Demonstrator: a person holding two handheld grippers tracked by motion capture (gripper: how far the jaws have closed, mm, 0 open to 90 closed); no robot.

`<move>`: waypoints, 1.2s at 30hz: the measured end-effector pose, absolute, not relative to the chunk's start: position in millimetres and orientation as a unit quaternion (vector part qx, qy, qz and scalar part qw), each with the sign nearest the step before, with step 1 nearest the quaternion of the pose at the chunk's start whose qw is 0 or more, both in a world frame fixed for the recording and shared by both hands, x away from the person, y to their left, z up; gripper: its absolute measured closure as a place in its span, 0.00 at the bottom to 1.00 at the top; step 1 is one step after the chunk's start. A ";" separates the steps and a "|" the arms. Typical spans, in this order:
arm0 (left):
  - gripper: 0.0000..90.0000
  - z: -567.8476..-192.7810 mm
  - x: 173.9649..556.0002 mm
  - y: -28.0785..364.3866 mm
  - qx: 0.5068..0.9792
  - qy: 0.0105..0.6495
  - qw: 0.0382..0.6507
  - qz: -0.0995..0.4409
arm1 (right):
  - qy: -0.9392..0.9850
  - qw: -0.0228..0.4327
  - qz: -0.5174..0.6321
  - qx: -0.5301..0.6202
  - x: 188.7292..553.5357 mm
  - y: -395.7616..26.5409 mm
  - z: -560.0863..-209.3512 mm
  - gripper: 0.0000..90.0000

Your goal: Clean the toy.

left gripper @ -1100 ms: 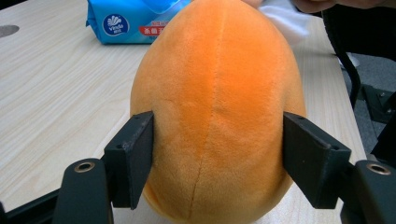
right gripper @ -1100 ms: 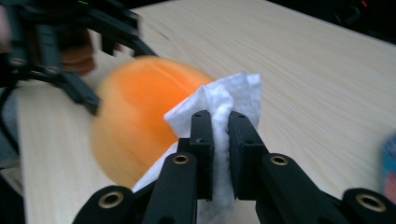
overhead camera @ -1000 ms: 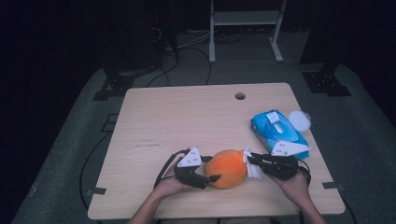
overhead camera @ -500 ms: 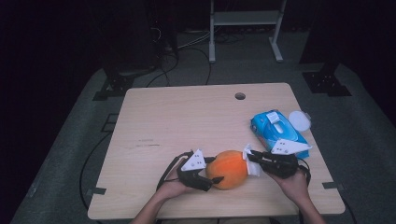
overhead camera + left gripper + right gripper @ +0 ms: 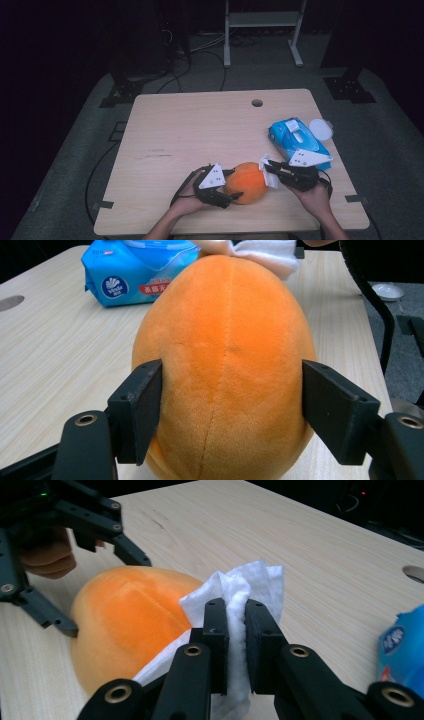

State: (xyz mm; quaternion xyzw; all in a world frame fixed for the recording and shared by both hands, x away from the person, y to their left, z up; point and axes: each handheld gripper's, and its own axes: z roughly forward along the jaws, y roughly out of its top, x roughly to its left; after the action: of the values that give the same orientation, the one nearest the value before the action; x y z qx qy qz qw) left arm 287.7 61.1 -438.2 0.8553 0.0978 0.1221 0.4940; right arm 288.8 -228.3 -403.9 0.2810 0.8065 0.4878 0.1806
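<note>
While I watch from the high view, the orange plush toy [image 5: 246, 182] lies near the front edge of the counter [image 5: 200, 130], between my two tools. My left tool [image 5: 231, 186] comes at it from the left, and in the left gripper view its two black jaws sit against the toy's sides, one on each flank, pressing on the plush; the jaws are spread fairly wide around its body. My right tool [image 5: 235, 630] is closed almost fully, with a white wipe [image 5: 245, 592] pinched between its jaws. In the right gripper view the wipe stands up above the jaw tips and its lower part lies against the toy's surface on the side facing this tool. In the high view I see the right tool [image 5: 267, 170] touching the toy's right end with the wipe [image 5: 265, 164] at its tip. A blue pack of wipes [image 5: 295, 140] lies on the counter just beyond my right hand [image 5: 312, 192], and a small white round lid [image 5: 320, 129] sits beside the pack near the counter's right edge.
</note>
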 end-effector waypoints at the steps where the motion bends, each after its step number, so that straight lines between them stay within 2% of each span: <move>1: 0.31 -438.0 287.1 60.5 0.858 0.095 0.490 0.123 | 0.806 0.180 0.490 0.278 288.0 -226.7 -403.1 0.89; 5: 0.28 -438.0 286.1 61.2 0.859 0.091 0.488 0.124 | 0.812 0.180 0.496 0.251 281.6 -211.3 -401.8 0.89; 10: 0.09 -435.9 296.8 64.3 0.854 0.131 0.494 0.098 | 0.816 0.179 0.491 0.246 280.7 -214.5 -402.2 0.89; 12: 0.11 -439.6 298.8 62.2 0.856 0.139 0.493 0.073 | 0.817 0.180 0.489 0.247 280.4 -216.4 -402.7 0.89; 13: 0.15 -441.2 296.7 60.8 0.856 0.134 0.492 0.080 | 0.816 0.176 0.490 0.249 280.9 -216.8 -402.6 0.89; 18: 0.38 -432.5 284.4 56.5 0.855 0.106 0.487 0.147 | 0.811 0.191 0.501 0.235 273.2 -205.5 -396.4 0.89; 21: 0.42 -427.6 278.0 51.4 0.852 0.086 0.481 0.188 | 0.804 0.188 0.518 0.224 271.0 -200.9 -391.0 0.89; 23: 0.42 -426.7 275.1 49.3 0.857 0.071 0.467 0.205 | 0.804 0.192 0.519 0.221 271.1 -199.5 -391.1 0.89; 27: 0.40 -429.3 275.7 52.3 0.863 0.068 0.462 0.194 | 0.807 0.183 0.507 0.240 279.5 -207.2 -400.5 0.89; 29: 0.36 -429.8 276.5 52.9 0.865 0.066 0.464 0.180 | 0.807 0.179 0.498 0.262 287.1 -217.4 -406.9 0.89; 33: 0.19 -430.8 285.8 56.4 0.861 0.100 0.484 0.121 | 0.811 0.180 0.485 0.273 289.4 -227.1 -411.9 0.89; 36: 0.19 -433.7 289.7 58.3 0.862 0.111 0.483 0.110 | 0.810 0.181 0.487 0.274 287.7 -225.0 -412.7 0.89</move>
State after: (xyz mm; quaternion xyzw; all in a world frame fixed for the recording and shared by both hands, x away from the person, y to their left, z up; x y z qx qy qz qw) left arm 289.7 58.3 -433.7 0.8616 0.1113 0.1105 0.4828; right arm 287.7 -225.0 -412.7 0.2736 0.8096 0.4866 0.1813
